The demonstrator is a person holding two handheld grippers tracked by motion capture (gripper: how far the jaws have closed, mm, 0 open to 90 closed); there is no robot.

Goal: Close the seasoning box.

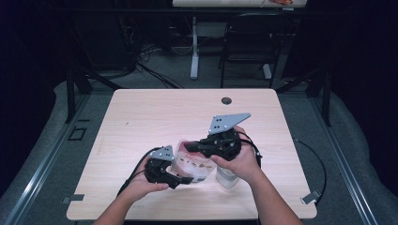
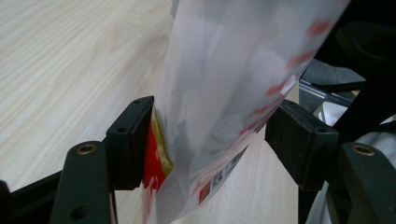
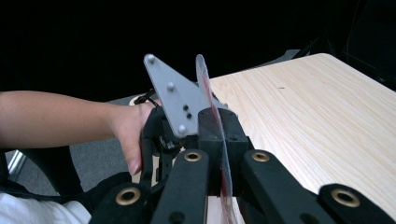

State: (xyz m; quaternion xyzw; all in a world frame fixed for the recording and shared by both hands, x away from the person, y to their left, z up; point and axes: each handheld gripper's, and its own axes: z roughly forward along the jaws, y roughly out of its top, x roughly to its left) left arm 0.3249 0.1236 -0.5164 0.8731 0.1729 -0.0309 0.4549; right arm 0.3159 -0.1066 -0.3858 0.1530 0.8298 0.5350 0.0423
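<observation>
A clear plastic bag (image 1: 192,164) with red print and small brownish pieces inside hangs between both grippers over the table's near middle. My right gripper (image 1: 190,146) is shut on its upper edge; in the right gripper view the jaws (image 3: 218,135) pinch the thin bag edge (image 3: 205,79). My left gripper (image 1: 180,178) stands open at the bag's lower left. In the left gripper view the bag (image 2: 219,93) passes between the pads: the left pad (image 2: 133,140) lies against it, and the right pad (image 2: 299,140) stands apart.
The light wooden table (image 1: 155,112) has a cable hole (image 1: 226,100) at its far edge. A clear object (image 1: 226,179) sits under the right hand. Behind the table stand a black chair (image 1: 248,42) and a white desk leg (image 1: 194,47).
</observation>
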